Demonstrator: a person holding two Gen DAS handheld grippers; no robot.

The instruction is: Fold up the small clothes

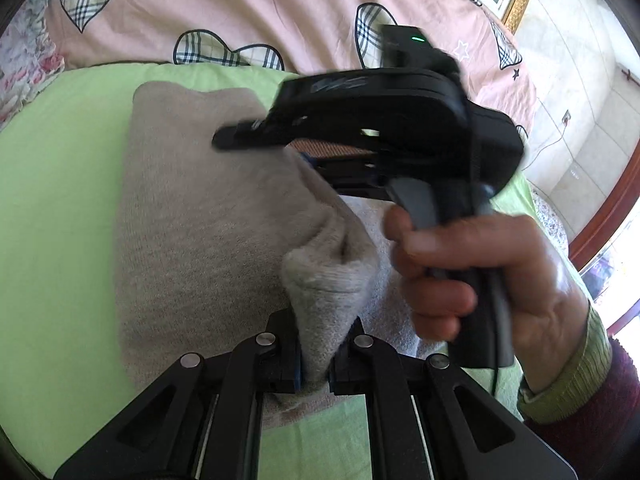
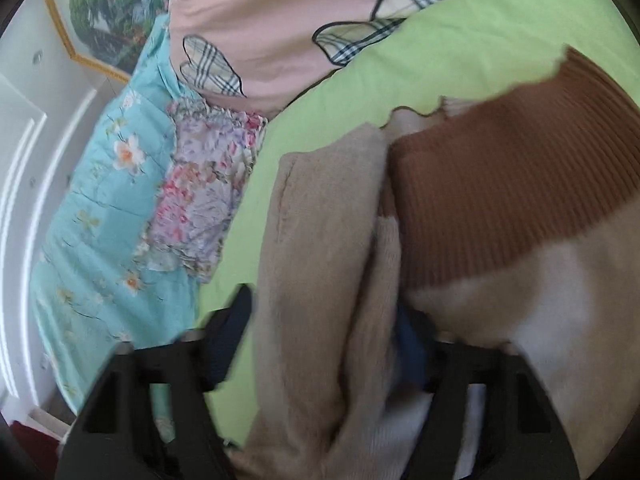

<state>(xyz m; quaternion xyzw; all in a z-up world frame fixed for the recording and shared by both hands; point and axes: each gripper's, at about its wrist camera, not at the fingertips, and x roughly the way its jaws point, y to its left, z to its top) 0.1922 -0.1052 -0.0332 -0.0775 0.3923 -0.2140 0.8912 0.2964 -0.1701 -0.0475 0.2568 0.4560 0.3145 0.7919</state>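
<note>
Left tongs (image 1: pixel 314 356) nearest the lens, clamped on a bunched fold of my beige sweater (image 1: pixel 200 208), which lies just ahead on the green bed sheet (image 1: pixel 52 200). Right tongs (image 2: pixel 320 344) sit wide apart around a thick roll of the same knit — can't tell if they're pinching it. Step looks mid-fold. Next: carry the held edge across, lay flat, release. Count: one sweater, two tongs, one pink quilt (image 1: pixel 240 4).
</note>
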